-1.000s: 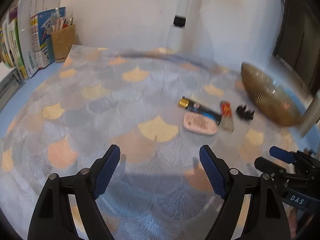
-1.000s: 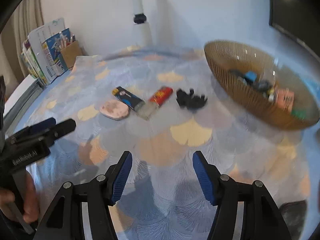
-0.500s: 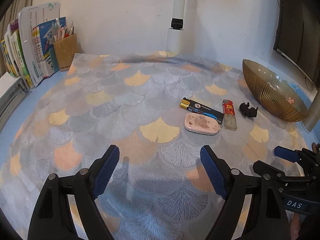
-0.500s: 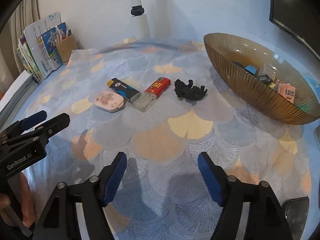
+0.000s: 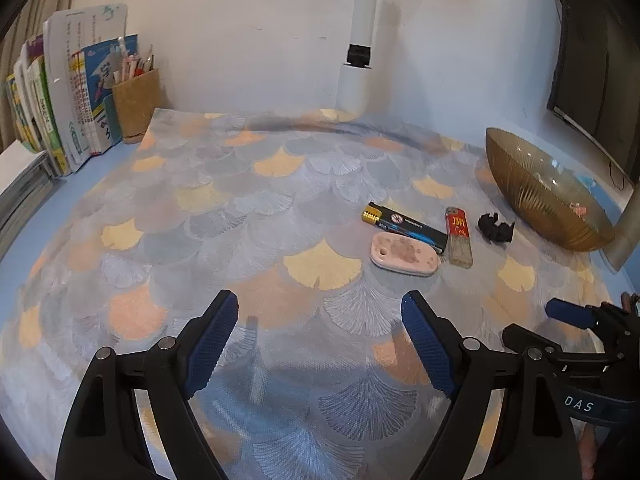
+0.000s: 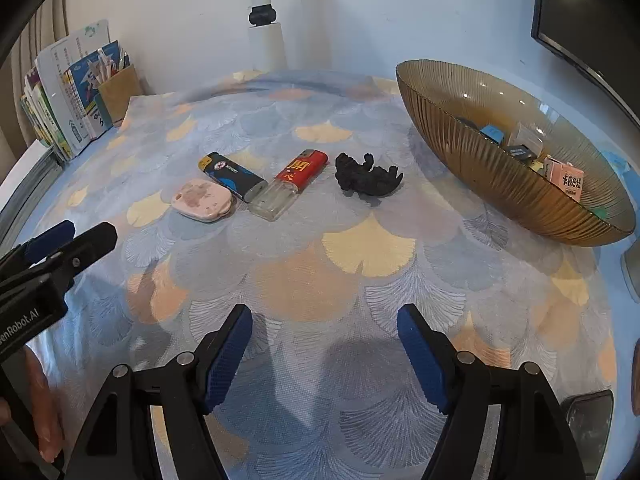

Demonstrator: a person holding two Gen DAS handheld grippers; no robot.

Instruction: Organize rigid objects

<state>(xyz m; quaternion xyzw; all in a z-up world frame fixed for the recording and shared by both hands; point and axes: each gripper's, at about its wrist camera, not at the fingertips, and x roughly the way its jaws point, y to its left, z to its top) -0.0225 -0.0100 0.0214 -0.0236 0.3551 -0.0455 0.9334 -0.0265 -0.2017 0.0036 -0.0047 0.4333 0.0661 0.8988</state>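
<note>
Four small items lie in a row on the patterned cloth: a pink oval case (image 6: 202, 200), a dark blue lighter (image 6: 232, 176), a red lighter (image 6: 294, 182) and a black figurine (image 6: 366, 178). To their right an amber ribbed glass bowl (image 6: 480, 160) holds several small items. My right gripper (image 6: 324, 352) is open and empty, hovering near the cloth's front, well short of the row. My left gripper (image 5: 320, 336) is open too, with nothing between its fingers. From the left wrist, the pink case (image 5: 404, 258) and the bowl (image 5: 536, 196) lie ahead to the right.
Books (image 5: 48, 120) and a cork pencil holder (image 5: 134, 104) stand at the back left. A white pole (image 5: 358, 40) rises at the back wall, and a dark monitor (image 5: 592, 60) hangs at the right. A dark object (image 6: 586, 416) sits near the front right edge.
The right gripper's jaws have spread wider. Both views have steadied from a blurred sweep, and the objects sit slightly lower and clearer in each view. Nothing on the cloth has moved.
</note>
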